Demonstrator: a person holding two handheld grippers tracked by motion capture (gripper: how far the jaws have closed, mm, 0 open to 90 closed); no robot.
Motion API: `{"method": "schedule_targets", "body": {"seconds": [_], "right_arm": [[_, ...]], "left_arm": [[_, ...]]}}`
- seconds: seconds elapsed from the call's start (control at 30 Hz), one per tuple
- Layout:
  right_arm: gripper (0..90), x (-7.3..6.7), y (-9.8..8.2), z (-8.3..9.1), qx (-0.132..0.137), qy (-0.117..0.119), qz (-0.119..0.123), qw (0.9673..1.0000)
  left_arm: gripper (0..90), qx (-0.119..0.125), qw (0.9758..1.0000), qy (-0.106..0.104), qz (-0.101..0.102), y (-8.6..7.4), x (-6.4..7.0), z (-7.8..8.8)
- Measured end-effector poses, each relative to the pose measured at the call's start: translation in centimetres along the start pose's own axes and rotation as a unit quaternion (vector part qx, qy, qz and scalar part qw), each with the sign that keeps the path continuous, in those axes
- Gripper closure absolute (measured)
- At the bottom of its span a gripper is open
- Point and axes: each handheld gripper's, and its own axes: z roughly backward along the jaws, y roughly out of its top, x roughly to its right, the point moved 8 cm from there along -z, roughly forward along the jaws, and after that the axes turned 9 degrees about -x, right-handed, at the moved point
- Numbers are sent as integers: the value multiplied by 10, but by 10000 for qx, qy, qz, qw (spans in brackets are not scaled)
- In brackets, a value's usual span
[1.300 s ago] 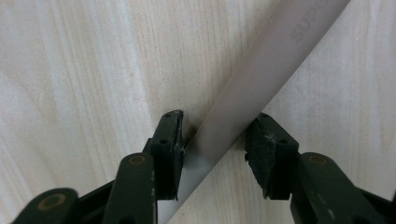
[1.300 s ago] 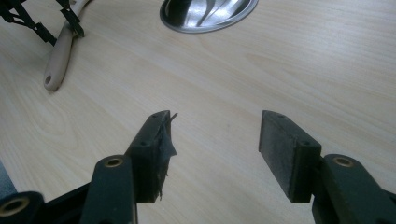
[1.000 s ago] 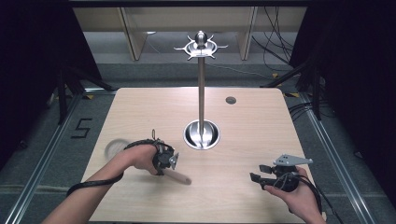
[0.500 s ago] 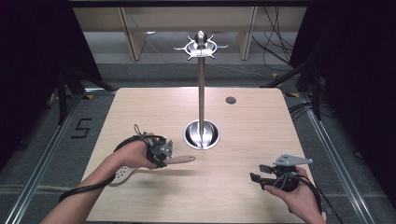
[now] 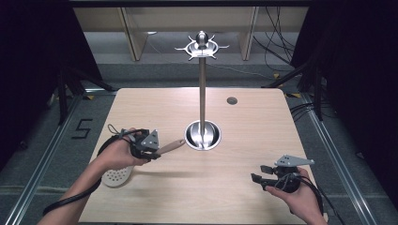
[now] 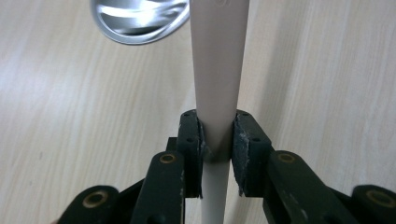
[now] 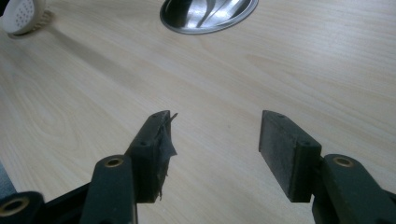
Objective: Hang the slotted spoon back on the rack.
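- The slotted spoon [image 5: 123, 172] is clamped by its handle in our left gripper [image 5: 151, 149]; its perforated head hangs behind and below the gripper, and the handle tip points ahead.
- We judge this the carrying step: next, lift it to a hook on the rack's crown [image 5: 202, 47].
- Just beyond the tip sits the stand base [image 6: 140, 21], whose pole [image 5: 202, 93] blocks a straight rise.
- Our right gripper [image 7: 212, 140] rests well apart, jaws wide and empty.
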Motion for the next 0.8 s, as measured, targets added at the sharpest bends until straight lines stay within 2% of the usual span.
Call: {"method": "schedule_targets", "body": {"seconds": [0.1,0.13,0.17,0.27,0.33,0.43,0.53,0.6,0.7,0.73,0.8], "right_arm": [[446,0,0,0,-2,-2,-2,10000],[446,0,0,0,-2,-2,-2,10000],[446,0,0,0,-3,1,-4,10000],[446,0,0,0,-4,1,-5,10000],[446,0,0,0,-3,3,-7,10000],[447,0,0,0,-1,2,-11,10000],[447,0,0,0,0,-2,-6,10000],[446,0,-1,1,-52,-14,10,10000],[446,-1,0,0,-27,13,-1,10000],[446,1,0,0,-23,-35,94,9999],[446,0,0,0,-60,9,45,10000]], "left_arm": [[739,147,9995,151,256,-4,-4,9],[740,118,9995,189,227,-6,-6,12],[739,243,9989,212,346,-6,-7,14],[740,477,9969,328,531,-8,-9,22],[739,680,9945,378,700,-8,-9,26],[739,925,9905,531,871,-10,-12,35],[740,1165,9851,659,1077,-12,-13,43],[740,1396,9795,691,1274,-11,-12,47],[740,1584,9726,795,1502,-12,-12,52],[740,1660,9707,795,1545,-12,-11,53],[740,1728,9680,853,1610,-13,-11,54]]}}
